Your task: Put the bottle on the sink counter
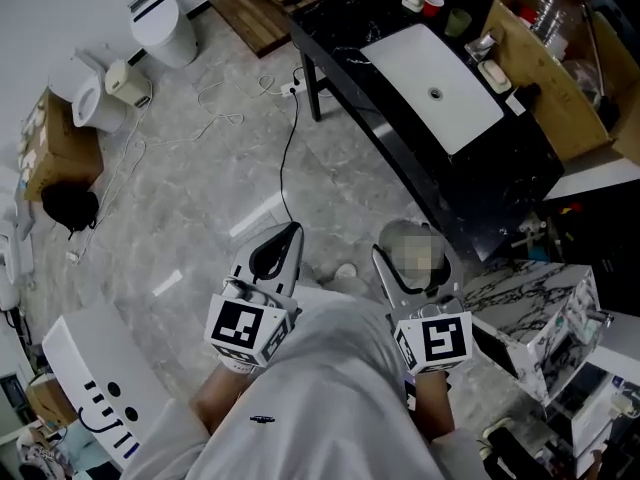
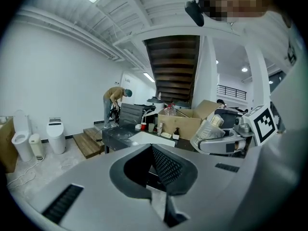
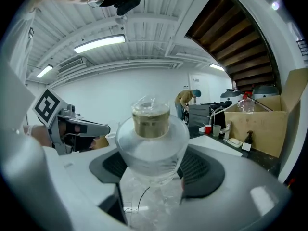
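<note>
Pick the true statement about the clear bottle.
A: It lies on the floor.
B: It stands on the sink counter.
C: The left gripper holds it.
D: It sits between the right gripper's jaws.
D: the right gripper view shows the bottle clamped between the pads of the right gripper, its cap end pointing away from the camera.
</note>
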The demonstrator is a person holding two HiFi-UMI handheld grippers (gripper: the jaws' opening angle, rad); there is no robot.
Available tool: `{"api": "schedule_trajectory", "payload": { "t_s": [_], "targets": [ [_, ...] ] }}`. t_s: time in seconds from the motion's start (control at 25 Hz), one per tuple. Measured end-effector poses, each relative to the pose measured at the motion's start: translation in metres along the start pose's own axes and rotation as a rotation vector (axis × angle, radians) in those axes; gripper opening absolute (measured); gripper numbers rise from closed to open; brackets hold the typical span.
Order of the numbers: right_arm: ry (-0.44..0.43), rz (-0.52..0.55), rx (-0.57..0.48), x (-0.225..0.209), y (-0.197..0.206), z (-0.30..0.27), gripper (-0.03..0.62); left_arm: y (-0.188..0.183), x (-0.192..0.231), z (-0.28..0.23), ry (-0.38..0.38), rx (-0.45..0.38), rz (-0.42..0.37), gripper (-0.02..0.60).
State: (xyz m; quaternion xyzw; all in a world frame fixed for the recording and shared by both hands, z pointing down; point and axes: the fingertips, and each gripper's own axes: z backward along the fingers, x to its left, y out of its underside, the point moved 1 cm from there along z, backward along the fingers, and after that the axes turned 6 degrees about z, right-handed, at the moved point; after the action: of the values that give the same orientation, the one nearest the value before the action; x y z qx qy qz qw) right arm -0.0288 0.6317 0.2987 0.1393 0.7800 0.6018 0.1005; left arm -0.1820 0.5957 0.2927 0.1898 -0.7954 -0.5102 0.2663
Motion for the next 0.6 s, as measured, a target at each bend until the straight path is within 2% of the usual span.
{"api": "schedule_trajectory", "payload": {
  "t_s": [0.32,0.6],
  "targets": [
    [-0.066,-0.032,0.014,-0.019,0.009,0.005,0.341,0.009,-0.023,-0.011,-0.021,0.012,0.018,0.006],
    [-0.045,-0.030,0.009,-0.030,0.012,-0.012,0.341,0.005,-0.014,-0.028,-0.020,0.001,0.014,0.006]
  ]
}}
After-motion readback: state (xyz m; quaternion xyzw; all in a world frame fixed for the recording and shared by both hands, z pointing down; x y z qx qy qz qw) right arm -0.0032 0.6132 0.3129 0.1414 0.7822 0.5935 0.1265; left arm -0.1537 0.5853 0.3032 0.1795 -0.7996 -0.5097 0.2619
